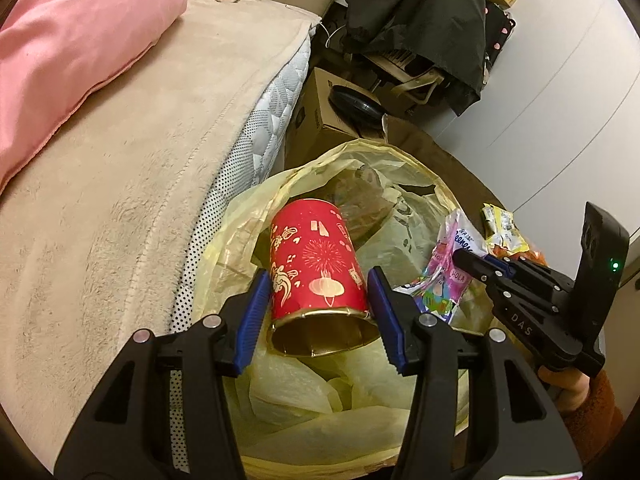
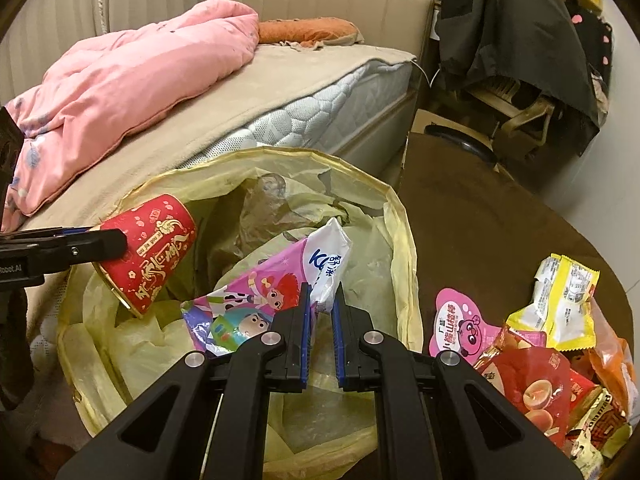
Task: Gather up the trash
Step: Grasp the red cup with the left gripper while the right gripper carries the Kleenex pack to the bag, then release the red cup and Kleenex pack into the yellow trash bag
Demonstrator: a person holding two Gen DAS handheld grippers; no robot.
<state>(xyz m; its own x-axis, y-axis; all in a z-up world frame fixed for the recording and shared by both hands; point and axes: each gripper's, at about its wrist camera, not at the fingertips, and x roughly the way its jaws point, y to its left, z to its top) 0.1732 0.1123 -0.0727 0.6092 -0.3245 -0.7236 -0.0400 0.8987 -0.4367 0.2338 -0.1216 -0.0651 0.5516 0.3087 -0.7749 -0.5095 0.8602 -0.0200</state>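
The left tool has its jaws wide on both sides of the red paper cup, seemingly not pressing it, over the yellow-lined trash bin; the right tool is narrow, pinching a cartoon tissue pack above the same bin; both pieces look nearly collected; a pile of snack wrappers is left on the brown bench at right; far left is the bed with a pink quilt; nothing blocks the bin.
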